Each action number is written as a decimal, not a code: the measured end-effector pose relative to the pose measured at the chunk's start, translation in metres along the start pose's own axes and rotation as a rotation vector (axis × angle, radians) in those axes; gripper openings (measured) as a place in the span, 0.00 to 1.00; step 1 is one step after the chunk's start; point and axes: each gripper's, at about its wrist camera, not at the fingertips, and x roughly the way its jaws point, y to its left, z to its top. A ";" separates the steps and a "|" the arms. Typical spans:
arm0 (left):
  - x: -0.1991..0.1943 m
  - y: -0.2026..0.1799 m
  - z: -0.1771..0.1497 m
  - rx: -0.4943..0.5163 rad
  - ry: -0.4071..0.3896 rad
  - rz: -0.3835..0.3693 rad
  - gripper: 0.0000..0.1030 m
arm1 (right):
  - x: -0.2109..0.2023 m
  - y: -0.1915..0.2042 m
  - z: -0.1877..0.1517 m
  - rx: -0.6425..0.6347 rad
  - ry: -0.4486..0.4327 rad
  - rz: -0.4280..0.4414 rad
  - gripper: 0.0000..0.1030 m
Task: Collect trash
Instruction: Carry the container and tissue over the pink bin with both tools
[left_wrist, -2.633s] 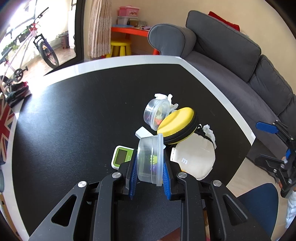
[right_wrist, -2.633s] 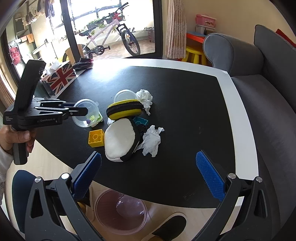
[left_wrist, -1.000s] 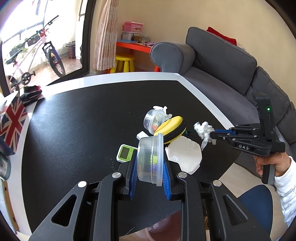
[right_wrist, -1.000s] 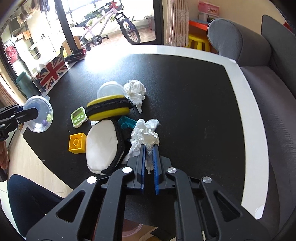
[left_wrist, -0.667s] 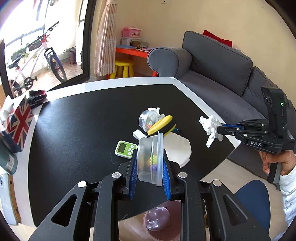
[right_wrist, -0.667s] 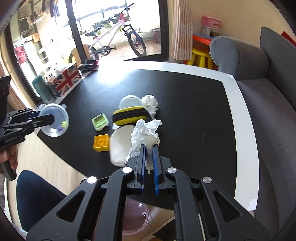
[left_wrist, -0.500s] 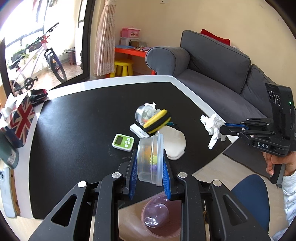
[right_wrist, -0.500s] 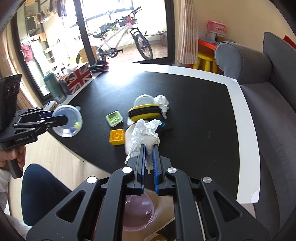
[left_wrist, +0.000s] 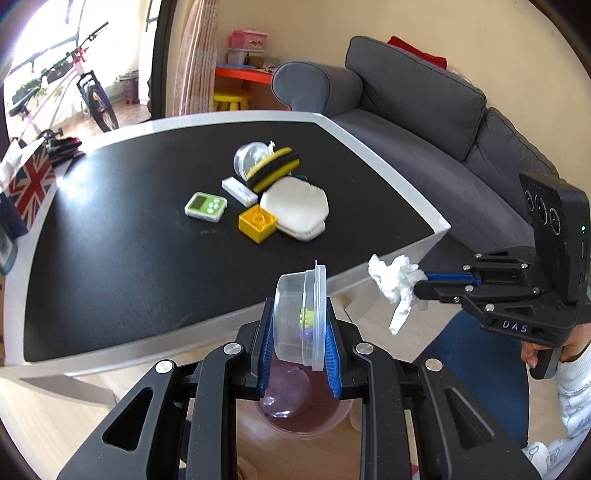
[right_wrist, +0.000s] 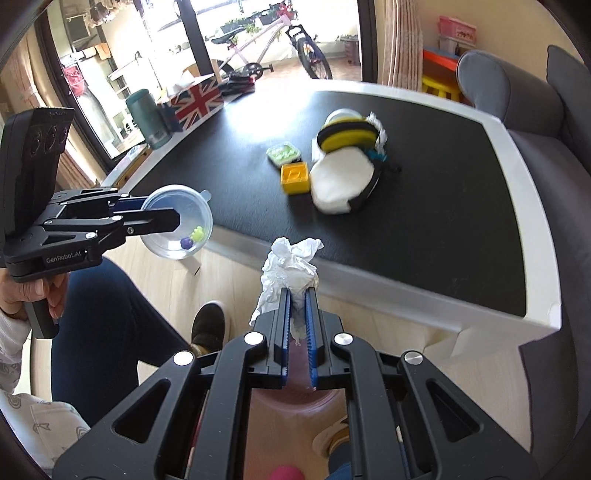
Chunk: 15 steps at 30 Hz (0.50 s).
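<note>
Off the table edge, above a pink bin (left_wrist: 295, 413), the left gripper (left_wrist: 300, 345) clamps a light, slippery plastic tub (left_wrist: 301, 321) by its lid and base, while the right gripper (right_wrist: 297, 317) pinches 1 soft crumpled tissue (right_wrist: 290, 267).

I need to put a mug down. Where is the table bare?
The table is bare along its near edge, before the green timer and yellow brick, and at the far side. The pouches crowd the middle.

left gripper (left_wrist: 299, 334): clamps plastic tub (left_wrist: 301, 317) (lidded) | pink bin (left_wrist: 295, 406): below
</note>
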 end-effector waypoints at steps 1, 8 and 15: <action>0.001 -0.002 -0.003 -0.002 0.004 -0.001 0.23 | 0.004 0.001 -0.006 0.004 0.013 0.009 0.07; 0.005 -0.009 -0.021 -0.011 0.039 -0.021 0.23 | 0.020 0.008 -0.024 0.012 0.066 0.042 0.07; 0.005 -0.012 -0.023 -0.008 0.046 -0.026 0.23 | 0.022 0.010 -0.025 0.010 0.077 0.052 0.26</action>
